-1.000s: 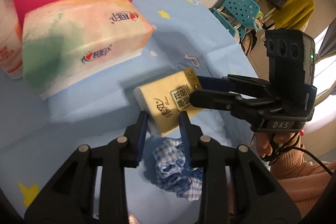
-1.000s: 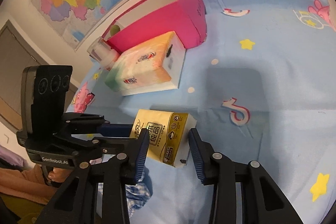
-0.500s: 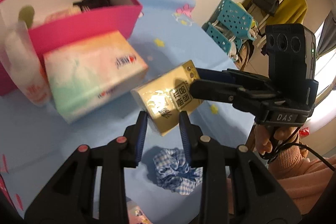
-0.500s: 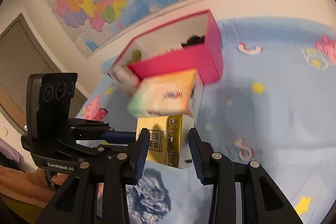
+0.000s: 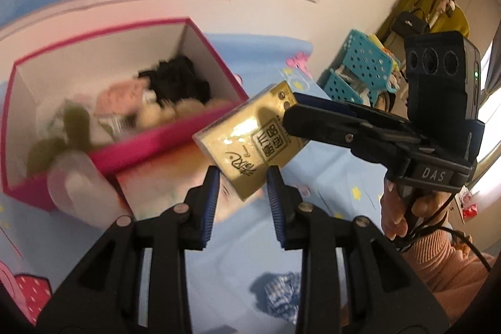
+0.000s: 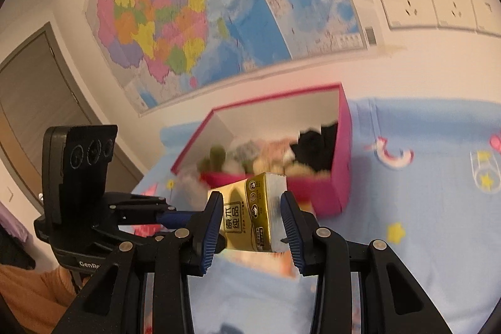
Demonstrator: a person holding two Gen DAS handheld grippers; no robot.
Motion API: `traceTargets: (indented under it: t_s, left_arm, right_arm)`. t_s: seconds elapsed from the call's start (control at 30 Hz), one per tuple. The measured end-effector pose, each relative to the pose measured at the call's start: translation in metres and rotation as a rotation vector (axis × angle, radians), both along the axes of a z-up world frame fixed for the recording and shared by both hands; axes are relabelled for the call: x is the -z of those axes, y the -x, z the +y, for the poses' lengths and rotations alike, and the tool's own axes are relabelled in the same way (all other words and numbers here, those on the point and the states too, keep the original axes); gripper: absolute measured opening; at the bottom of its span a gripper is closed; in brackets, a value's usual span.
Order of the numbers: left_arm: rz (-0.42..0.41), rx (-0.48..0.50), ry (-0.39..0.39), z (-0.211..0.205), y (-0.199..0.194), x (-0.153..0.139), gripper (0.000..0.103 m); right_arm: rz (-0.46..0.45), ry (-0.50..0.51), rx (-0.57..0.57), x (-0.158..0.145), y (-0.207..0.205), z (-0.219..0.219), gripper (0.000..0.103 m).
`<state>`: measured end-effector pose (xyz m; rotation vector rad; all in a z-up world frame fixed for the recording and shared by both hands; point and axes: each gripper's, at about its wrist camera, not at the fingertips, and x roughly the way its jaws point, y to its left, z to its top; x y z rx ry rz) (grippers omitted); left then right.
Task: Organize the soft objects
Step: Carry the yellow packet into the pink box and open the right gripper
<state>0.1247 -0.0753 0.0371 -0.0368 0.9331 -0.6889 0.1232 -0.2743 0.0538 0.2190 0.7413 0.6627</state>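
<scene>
A gold tissue pack hangs in the air, gripped from two sides. My left gripper is shut on its near corner, and my right gripper comes in from the right and clamps its far end. In the right wrist view the same gold tissue pack sits between the pads of my right gripper, with the left gripper reaching in from the left. Beyond the pack stands an open pink box holding black, pink, beige and green soft things.
A large pastel tissue pack and a clear plastic bottle lie blurred in front of the box. On the blue cartoon tablecloth below lies a blue checked scrunchie. Teal baskets stand beyond the table's right edge; a wall map hangs behind.
Both grippers have risen together with the gold pack, off the tablecloth and toward the pink box. The box's inside has come into view and the scrunchie has dropped lower in the picture.
</scene>
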Motion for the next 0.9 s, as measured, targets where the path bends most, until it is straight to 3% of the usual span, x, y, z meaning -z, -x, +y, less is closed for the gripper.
traceTargets:
  t_s: [0.33, 0.9]
  left_arm:
    - [-0.002, -0.092, -0.024, 0.006, -0.063, -0.012, 0.033]
    - [0.121, -0.154, -0.085, -0.005, -0.132, 0.019, 0.033]
  right_arm:
    - [-0.001, -0.038, 0.006, -0.01, -0.064, 0.012, 0.039]
    - [0.047, 0.013, 0.047, 0.005, -0.127, 0.031, 0.039]
